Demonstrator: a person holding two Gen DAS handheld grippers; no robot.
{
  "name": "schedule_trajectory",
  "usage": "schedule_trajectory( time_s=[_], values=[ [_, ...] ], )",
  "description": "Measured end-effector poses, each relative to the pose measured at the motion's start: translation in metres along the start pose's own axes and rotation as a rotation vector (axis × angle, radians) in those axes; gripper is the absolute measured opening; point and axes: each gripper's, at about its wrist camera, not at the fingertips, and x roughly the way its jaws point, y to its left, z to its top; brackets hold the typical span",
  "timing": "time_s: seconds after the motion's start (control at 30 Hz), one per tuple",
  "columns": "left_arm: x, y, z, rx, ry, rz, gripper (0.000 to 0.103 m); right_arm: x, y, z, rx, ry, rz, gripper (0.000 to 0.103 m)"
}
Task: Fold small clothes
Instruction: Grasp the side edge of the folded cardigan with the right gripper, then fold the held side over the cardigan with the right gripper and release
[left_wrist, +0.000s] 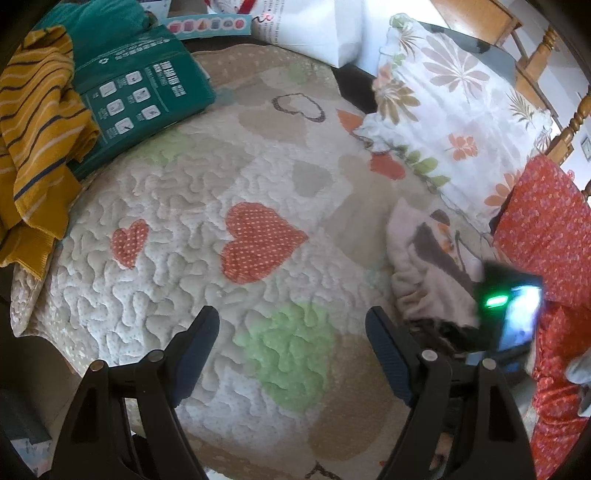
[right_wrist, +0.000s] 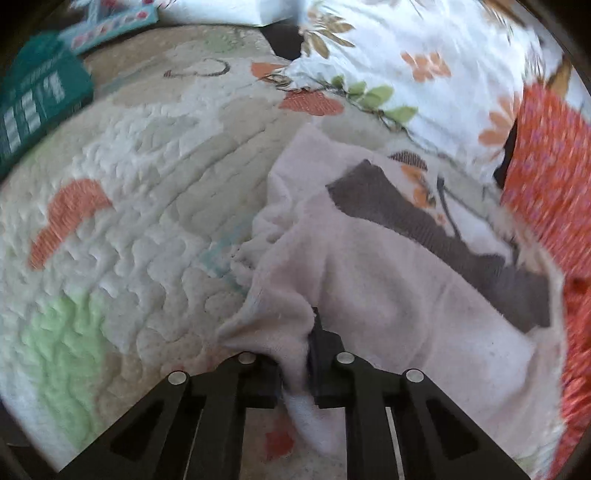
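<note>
Surface: you are working over a quilted bedspread (left_wrist: 207, 192) with red, green and beige hearts; it fills the middle of both views.
Left gripper: your left gripper (left_wrist: 291, 332) sits at the bottom of the left wrist view with its jaws spread wide. Nothing is between them; only a green heart patch of the quilt shows in the gap.
Right gripper: your right gripper (right_wrist: 295, 373) is at the bottom centre of the right wrist view, jaws pressed together and pinching an edge of the pale pink garment (right_wrist: 369, 288). A fold of the cloth hangs down below the jaws.
Garment: the pale pink fleecy piece has a dark grey band (right_wrist: 436, 229) across it. It spreads from the pinch toward the centre and right of the right wrist view, resting on the quilt. In the left wrist view it lies at the right, beside the black body of your other tool, which shows a green light.
Left edge: a mustard striped knit (left_wrist: 40, 140) is at the upper left of the left wrist view, with a teal printed package (left_wrist: 144, 96) just beside it.
Right edge: a white floral pillow (left_wrist: 450, 114) is at the upper right, and red flowered fabric (left_wrist: 543, 229) lies below it along the right side.
Sharpness: the right wrist view is blurred, so fine detail of the cloth is unclear.
</note>
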Motion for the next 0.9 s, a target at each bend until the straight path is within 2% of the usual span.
schedule_trajectory(
  time_s=[0.1,0.23,0.33,0.43,0.5,0.6,0.63,0.77,0.83,0.9],
  values=[
    [0.002,-0.016,-0.003,0.017,-0.004,-0.003,0.084,-0.026,-0.044,0.004,0.126,-0.041,0.081,0.009],
    [0.013,-0.047,-0.012,0.058,0.016,-0.021,0.084,-0.071,-0.155,-0.008,0.374,-0.108,0.126,0.009],
    [0.023,-0.082,-0.025,0.119,0.044,-0.055,0.084,-0.1,-0.242,-0.049,0.547,-0.135,0.079,0.009],
    [0.033,-0.118,-0.041,0.191,0.071,-0.082,0.084,-0.11,-0.308,-0.101,0.639,-0.106,-0.048,0.009],
    [0.04,-0.142,-0.053,0.242,0.09,-0.099,0.084,-0.098,-0.333,-0.134,0.657,-0.029,-0.108,0.009],
    [0.05,-0.176,-0.073,0.317,0.108,-0.117,0.084,-0.073,-0.349,-0.165,0.649,0.067,-0.105,0.01],
    [0.052,-0.184,-0.079,0.334,0.113,-0.121,0.084,-0.068,-0.351,-0.173,0.657,0.069,-0.088,0.011],
    [0.066,-0.216,-0.102,0.404,0.142,-0.152,0.084,-0.071,-0.358,-0.178,0.695,0.055,-0.037,0.022],
    [0.071,-0.23,-0.11,0.422,0.151,-0.169,0.084,-0.081,-0.364,-0.172,0.672,0.013,-0.037,0.031],
    [0.074,-0.243,-0.114,0.438,0.152,-0.189,0.084,-0.096,-0.369,-0.17,0.659,-0.042,-0.077,0.046]
  ],
)
